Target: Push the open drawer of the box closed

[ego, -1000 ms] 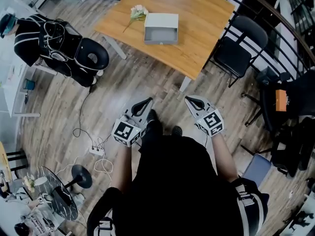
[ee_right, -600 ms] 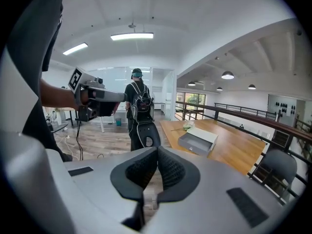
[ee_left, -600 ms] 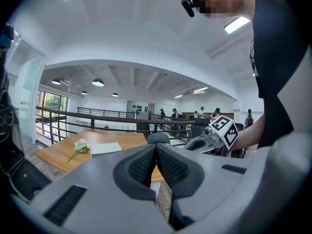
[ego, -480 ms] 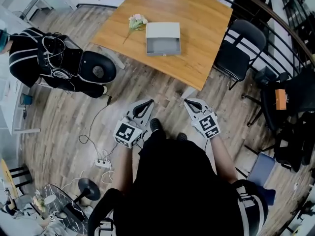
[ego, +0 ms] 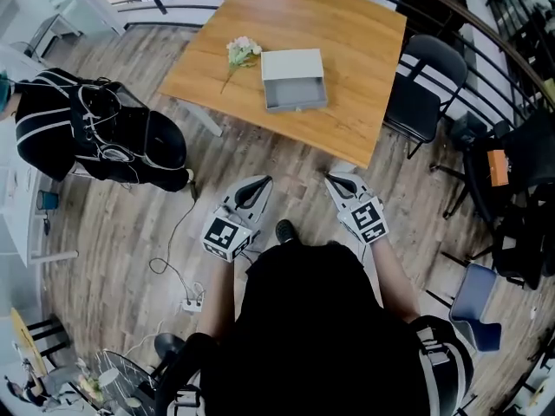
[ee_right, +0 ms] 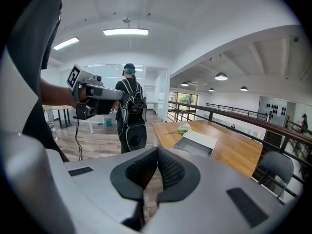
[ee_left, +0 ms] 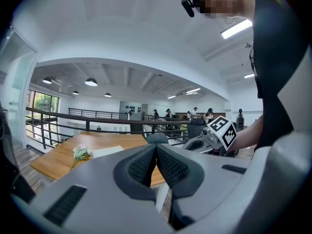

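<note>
Approach step: the drawer is not yet reached.
The left gripper (ego: pixel 259 180) and right gripper (ego: pixel 335 178) are both clenched shut on nothing. The box (ego: pixel 293 64) sits on the table (ego: pixel 364 68), well ahead of the fingertips, with its drawer (ego: pixel 297 95) open toward them. Next, I judge, a closed tip must meet the drawer front squarely and push. That front is too small to make out.

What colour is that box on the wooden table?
The box is pale grey, clearest in the head view.

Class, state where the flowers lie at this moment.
In the head view, the flowers lie on the wooden table, just left of the grey box, near the picture's top.
</note>
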